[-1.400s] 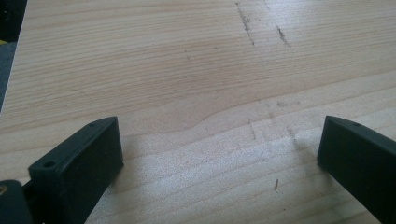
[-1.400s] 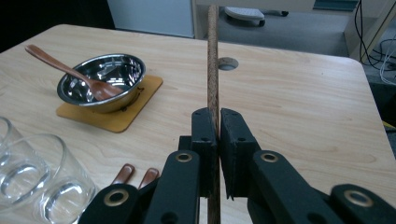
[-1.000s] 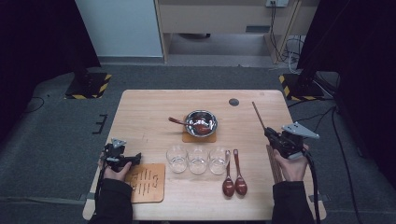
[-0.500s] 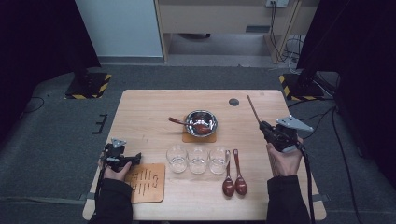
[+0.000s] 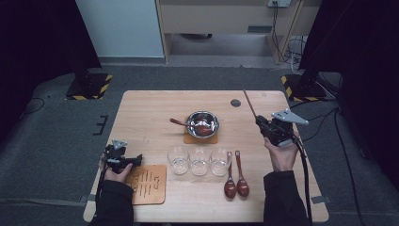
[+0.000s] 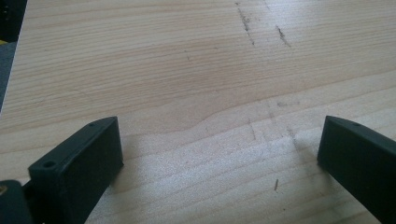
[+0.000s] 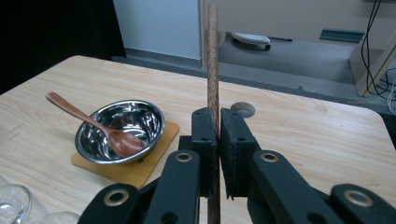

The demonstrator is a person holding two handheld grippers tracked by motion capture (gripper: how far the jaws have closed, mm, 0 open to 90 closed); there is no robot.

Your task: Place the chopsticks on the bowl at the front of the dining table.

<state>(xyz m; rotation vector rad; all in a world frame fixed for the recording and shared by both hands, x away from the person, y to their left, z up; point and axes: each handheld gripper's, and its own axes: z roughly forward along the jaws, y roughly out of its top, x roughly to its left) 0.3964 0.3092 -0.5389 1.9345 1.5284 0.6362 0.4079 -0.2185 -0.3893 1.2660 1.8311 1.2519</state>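
At the lower left of the high view, the left gripper (image 5: 123,158) rests low over the pale wooden table (image 5: 150,117), held by the person's left hand (image 5: 115,173), just left of a small square wooden board with slots cut into it (image 5: 147,183). In the left gripper view its two black jaws stand wide apart at the lower corners of the frame, with bare wood grain between them and nothing held.

Toward the middle of the high view stand three clear drinking glasses in a row (image 5: 199,161), side by side. Above them, a shiny round steel bowl (image 5: 203,124) sits on a thin square wooden coaster (image 5: 189,139), and a brown wooden spoon (image 5: 181,123) lies in the bowl with its handle sticking out over the rim to the upper left. In the right gripper view the same bowl (image 7: 120,131), coaster (image 7: 135,170) and spoon (image 7: 93,125) lie at centre left.

Just right of the glasses, two dark reddish wooden spoons (image 5: 236,178) lie side by side, bowls toward the bottom of the frame.

At the right of the high view, the right gripper (image 5: 266,127) is raised in the person's right hand (image 5: 281,155). Its jaws are clamped together on a long thin dark wooden stick (image 5: 250,104), which slants toward the upper left past a round dark hole in the tabletop (image 5: 235,102). In the right gripper view the stick (image 7: 212,60) stands upright at centre frame, pinched between the two black pads (image 7: 203,140).
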